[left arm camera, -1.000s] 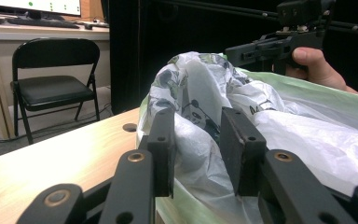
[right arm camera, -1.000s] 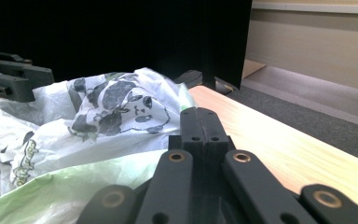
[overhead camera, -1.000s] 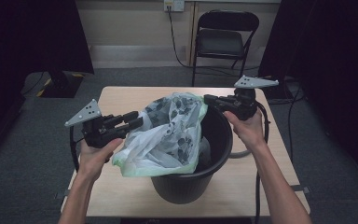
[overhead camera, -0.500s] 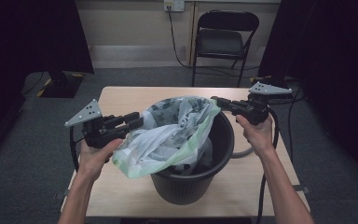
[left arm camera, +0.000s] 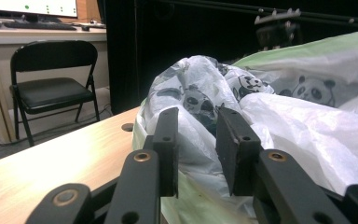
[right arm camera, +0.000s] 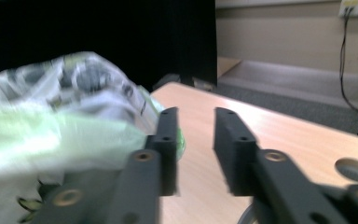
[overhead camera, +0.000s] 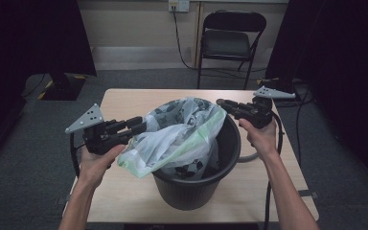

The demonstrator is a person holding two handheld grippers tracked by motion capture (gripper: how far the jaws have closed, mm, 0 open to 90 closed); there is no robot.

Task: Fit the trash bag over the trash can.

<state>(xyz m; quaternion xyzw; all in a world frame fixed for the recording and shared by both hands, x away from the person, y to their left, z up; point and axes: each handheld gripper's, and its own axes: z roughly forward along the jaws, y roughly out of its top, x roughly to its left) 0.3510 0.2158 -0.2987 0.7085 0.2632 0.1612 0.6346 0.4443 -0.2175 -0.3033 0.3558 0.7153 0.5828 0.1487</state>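
Note:
A black bucket [overhead camera: 191,191] stands in the middle of the wooden table [overhead camera: 124,201]. A thin white plastic bag [overhead camera: 182,129] with panda print and a green rim lies bunched across its mouth and hangs over its left rim. My left gripper [overhead camera: 141,125] is at the bag's left side. Its jaws stand apart, and a fold of the bag [left arm camera: 191,135] bulges between them. My right gripper [overhead camera: 220,103] hovers at the bucket's far right rim. This gripper [right arm camera: 196,116] is open with bare table in the gap, and the bag's green edge [right arm camera: 98,130] lies just beside one jaw.
A black folding chair [overhead camera: 227,43] stands beyond the table's far edge, with a wall socket and cable behind it. The bucket's grey handle [overhead camera: 249,155] hangs down on the right. Dark curtains flank both sides. A round hole [right arm camera: 354,169] is in the tabletop near the right gripper.
The right gripper has moved right and slightly nearer, from the bag's top out to the bucket's right rim, and the bag has spread across the opening. The left gripper has barely moved.

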